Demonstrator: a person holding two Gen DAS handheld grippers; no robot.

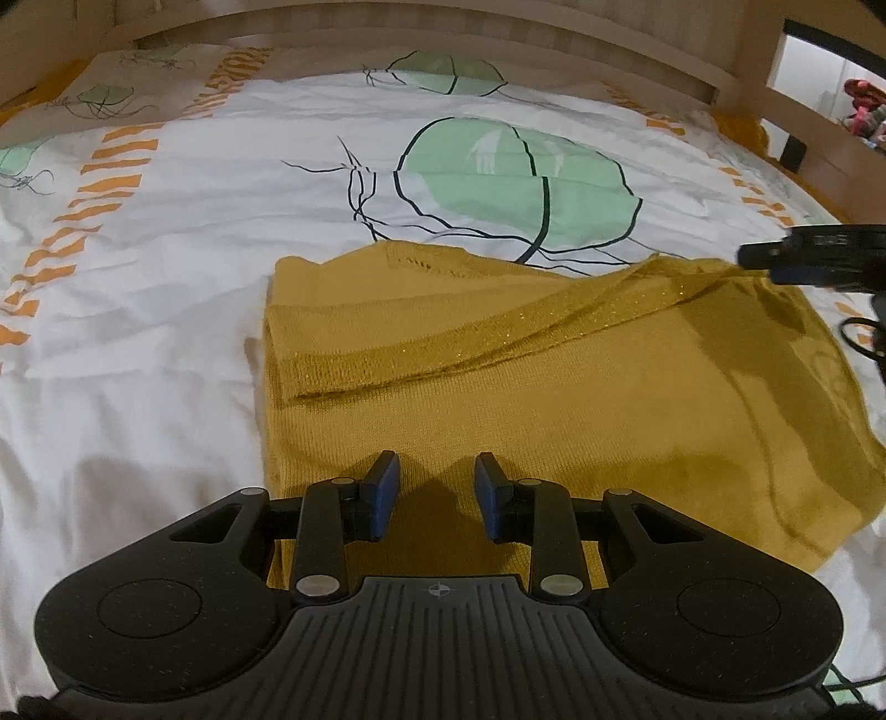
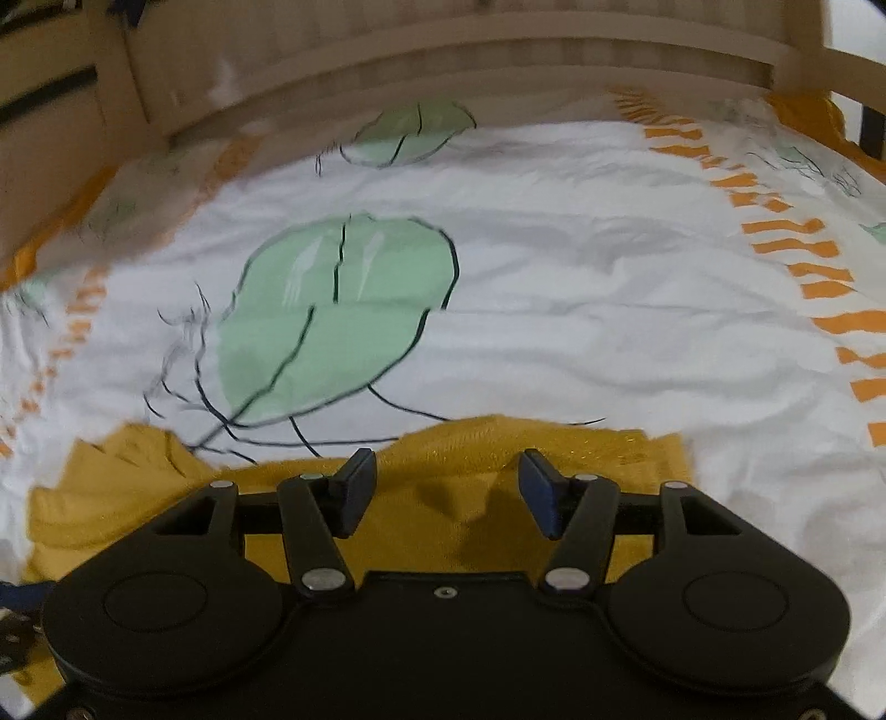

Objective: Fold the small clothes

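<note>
The left tool [image 1: 437, 471] hangs low over the near part of the mustard-yellow knitted garment [image 1: 554, 387], its blue-padded fingers [image 1: 387, 482] a modest gap apart with nothing between them; only bare knit and the tool's own shadow show in the gap. Whether the fingertips touch the cloth cannot be told. The right tool [image 2: 448, 471] has its jaws opening, spread wider than the left's, and nothing sits between them; it stands above the garment's far edge [image 2: 498, 437]. In the left wrist view the right tool shows as a dark body [image 1: 814, 255] at the right border, just over the garment's far right corner.

The garment lies flat on the white bed cover printed with green leaves and orange dashes [image 1: 194, 277], roughly in the middle of the bed. Its left edge runs straight from near to far in the left view, and its near right corner lies toward the right border. A band of glittering ribbed trim [image 1: 498, 332] crosses it on a slant, from the lower left up to the far right corner, on top of a folded-over flap. The garment's long axis runs left to right across the view.

Open cover lies to the left and beyond the garment up to the pale wooden bed rail [image 1: 498, 33]; in the right wrist view more open cover stretches to the right.
</note>
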